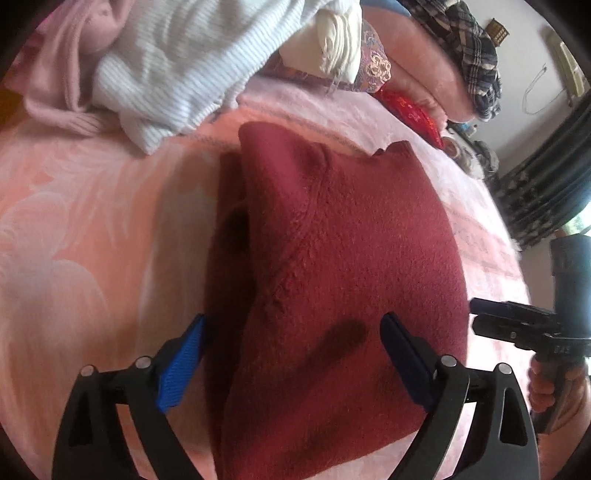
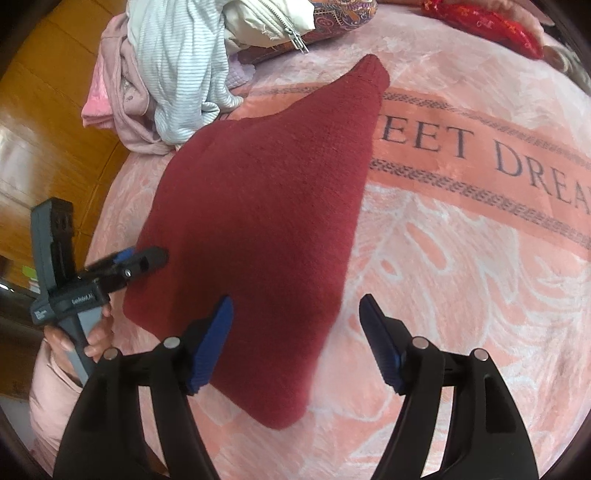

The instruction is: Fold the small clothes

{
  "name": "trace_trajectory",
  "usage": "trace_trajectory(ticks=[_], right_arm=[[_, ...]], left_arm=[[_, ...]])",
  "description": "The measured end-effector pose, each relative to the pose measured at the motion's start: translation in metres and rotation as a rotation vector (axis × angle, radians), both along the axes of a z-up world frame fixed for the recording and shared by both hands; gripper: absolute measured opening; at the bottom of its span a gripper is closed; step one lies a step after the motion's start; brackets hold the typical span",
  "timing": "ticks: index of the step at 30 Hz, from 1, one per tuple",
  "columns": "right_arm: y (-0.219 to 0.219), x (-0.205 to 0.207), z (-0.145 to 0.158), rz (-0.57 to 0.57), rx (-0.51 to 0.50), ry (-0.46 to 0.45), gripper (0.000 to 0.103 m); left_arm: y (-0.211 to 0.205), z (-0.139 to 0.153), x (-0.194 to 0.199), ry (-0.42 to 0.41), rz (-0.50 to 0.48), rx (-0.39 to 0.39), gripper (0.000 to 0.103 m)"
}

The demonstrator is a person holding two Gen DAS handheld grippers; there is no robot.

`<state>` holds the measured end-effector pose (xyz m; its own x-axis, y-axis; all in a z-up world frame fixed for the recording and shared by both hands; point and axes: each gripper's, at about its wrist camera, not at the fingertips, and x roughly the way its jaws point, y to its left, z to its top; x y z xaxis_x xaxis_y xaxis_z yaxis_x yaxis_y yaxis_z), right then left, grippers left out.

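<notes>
A bed covered by a pink blanket [image 2: 461, 266] with pale leaf patterns and a printed band of dark letters fills both views, with wooden flooring off its left edge in the right wrist view. In the middle of the blanket lies a dark red sweater [image 1: 332, 258] — folded into a flat, thick bundle, one narrow end pointing toward the far pile of laundry. That pile holds a white-and-blue striped garment [image 2: 181, 70], a pale pink garment [image 2: 118, 99] beneath it and a cream jacket [image 2: 266, 18] with a zipper. The left gripper [image 1: 291, 350] hovers over the near part of the sweater, its jaws spread wide apart, nothing between them. The right gripper [image 2: 295, 339] hangs above the sweater's right edge, jaws likewise wide apart and holding nothing. Each gripper shows in the other's view, held by a bare hand [image 2: 92, 339].
</notes>
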<state>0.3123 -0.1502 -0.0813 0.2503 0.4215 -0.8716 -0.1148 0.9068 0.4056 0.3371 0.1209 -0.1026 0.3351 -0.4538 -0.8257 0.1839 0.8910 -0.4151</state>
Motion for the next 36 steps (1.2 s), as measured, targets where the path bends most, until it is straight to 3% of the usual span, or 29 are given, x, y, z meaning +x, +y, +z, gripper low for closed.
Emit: trace_trajectory(ticks=[4,10,13,16,22,28,29,30,32,36], right_arm=[[0.003,0.016,-0.009,-0.027,0.009,0.017,0.072],[0.005,0.026,-0.024,-0.020,-0.009,0.039,0.072],[0.005,0.027,-0.029,-0.023,0.001,0.049,0.072],[0.004,0.027,-0.035,-0.041,-0.015,0.061,0.084],[-0.004,0.028,-0.045,-0.058,0.050,0.084,0.086],[0.009,0.025,-0.044,-0.030,0.011,0.034,0.088],[0.010,0.026,-0.043,-0.033,0.015,0.036,0.087],[0.010,0.027,-0.042,-0.035,0.041,0.043,0.074],[0.011,0.027,-0.038,-0.042,0.055,0.050,0.057],[0.014,0.023,-0.030,-0.022,0.043,0.014,0.046]], left_arm=[[0.009,-0.011,0.020,0.049,0.009,-0.100,0.094],[0.012,-0.031,0.033,0.136,0.028,-0.162,0.094],[0.005,-0.036,0.034,0.136,0.010,-0.096,0.100],[0.003,-0.035,0.034,0.143,-0.009,-0.058,0.100],[0.003,-0.040,0.034,0.143,0.011,-0.068,0.100],[0.002,-0.039,0.031,0.115,-0.014,-0.078,0.100],[0.003,-0.039,0.031,0.112,-0.014,-0.086,0.100],[0.002,-0.039,0.030,0.105,-0.014,-0.099,0.100],[-0.004,-0.039,0.027,0.096,-0.039,-0.135,0.099],[-0.015,-0.040,0.023,0.078,-0.066,-0.135,0.098]])
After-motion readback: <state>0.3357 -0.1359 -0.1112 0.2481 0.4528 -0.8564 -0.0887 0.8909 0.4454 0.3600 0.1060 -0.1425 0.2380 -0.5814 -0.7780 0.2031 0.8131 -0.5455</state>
